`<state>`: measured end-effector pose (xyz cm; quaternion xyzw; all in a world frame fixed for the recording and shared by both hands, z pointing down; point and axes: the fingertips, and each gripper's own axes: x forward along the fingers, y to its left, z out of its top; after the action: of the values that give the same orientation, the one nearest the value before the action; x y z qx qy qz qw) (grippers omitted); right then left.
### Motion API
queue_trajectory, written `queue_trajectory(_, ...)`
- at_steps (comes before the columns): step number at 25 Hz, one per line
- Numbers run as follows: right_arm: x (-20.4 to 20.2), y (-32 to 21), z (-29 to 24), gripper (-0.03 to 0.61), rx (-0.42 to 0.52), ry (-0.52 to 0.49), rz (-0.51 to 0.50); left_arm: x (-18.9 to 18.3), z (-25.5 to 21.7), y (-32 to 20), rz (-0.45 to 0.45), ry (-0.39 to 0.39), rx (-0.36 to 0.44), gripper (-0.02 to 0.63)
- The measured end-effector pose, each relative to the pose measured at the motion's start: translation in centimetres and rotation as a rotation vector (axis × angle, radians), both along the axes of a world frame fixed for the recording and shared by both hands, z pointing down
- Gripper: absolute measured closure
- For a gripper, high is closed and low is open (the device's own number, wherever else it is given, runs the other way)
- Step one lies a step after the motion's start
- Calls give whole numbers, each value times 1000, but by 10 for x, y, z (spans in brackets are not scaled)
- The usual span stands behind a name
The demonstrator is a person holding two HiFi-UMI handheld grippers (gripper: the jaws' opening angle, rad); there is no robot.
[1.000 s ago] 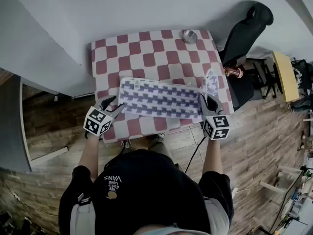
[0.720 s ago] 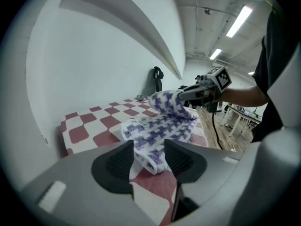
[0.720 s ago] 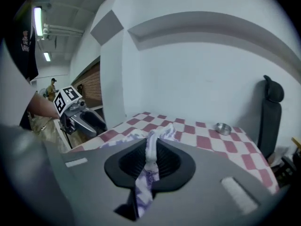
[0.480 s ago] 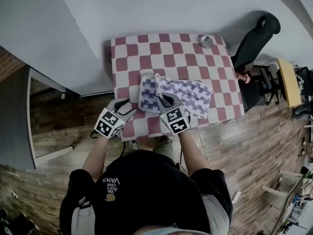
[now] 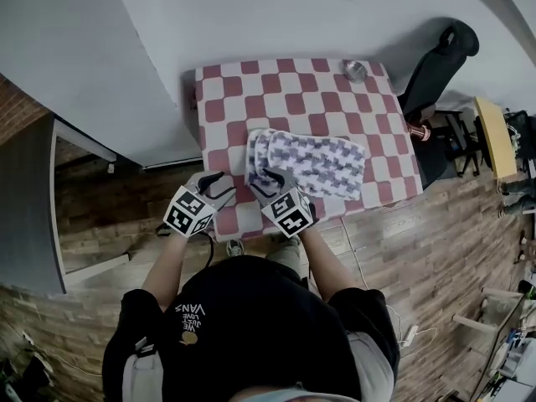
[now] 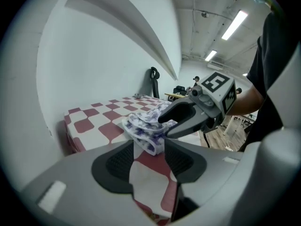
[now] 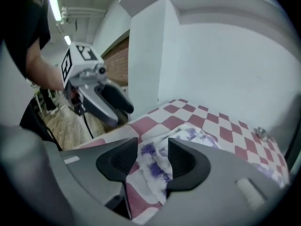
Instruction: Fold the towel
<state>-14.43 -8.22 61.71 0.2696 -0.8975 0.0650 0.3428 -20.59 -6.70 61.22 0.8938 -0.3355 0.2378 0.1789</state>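
We have the towel [image 5: 314, 159] lying doubled over on the checked table [image 5: 276, 86], toward the near edge, with its stacked ends on the left side where both tools wait. The right gripper [image 5: 264, 177] sits at that near-left corner with the towel's loose edge between its fingers. Its jaws are opening, and the pads already stand clear of the cloth, which we read as letting go so that the carried end settles on top of the lower layer. The left gripper [image 5: 219, 185] hangs just beside the same corner with its fingers apart and only the tablecloth between them. We judge it is there to steady or trim the corner, though it touches nothing yet. Compared with a second ago, the change is large. Then the towel stretched long across the table, with the right gripper closed on its right end and the left gripper at its left end. Half a second ago the right gripper had swept that end over toward the left, with the cloth still bunched under it. Now the fold lies flatter and about half as long, and the grip is being released. The left gripper has shifted only a little.
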Motion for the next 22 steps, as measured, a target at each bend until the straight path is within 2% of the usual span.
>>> queue_trajectory(2, 11, -17, -23, 387, -3, -110, 84, 2, -1, -2, -5, 9, 3, 434)
queue_trajectory(4, 28, -44, -37, 390, -4, -141, 183, 4, -1, -3, -10, 16, 4, 434)
queue_trajectory(8, 48, -89, -13, 400, -80, 3, 316, 7, -1, -5, -30, 36, -1, 434)
queue_trajectory(12, 37, -91, 33, 403, -212, 136, 330, 5, 1, -3, -60, 51, -10, 434)
queue_trajectory(15, 40, -91, 45, 481, -211, 217, 349, -2, -1, -3, -85, 59, -11, 434)
queue_trajectory(17, 40, -95, 38, 566, -164, 196, 370, -7, -2, -3, -103, 68, -13, 434)
queue_trajectory(22, 11, -88, 6, 569, -80, 90, 331, -18, 0, -3, -138, 93, -25, 434)
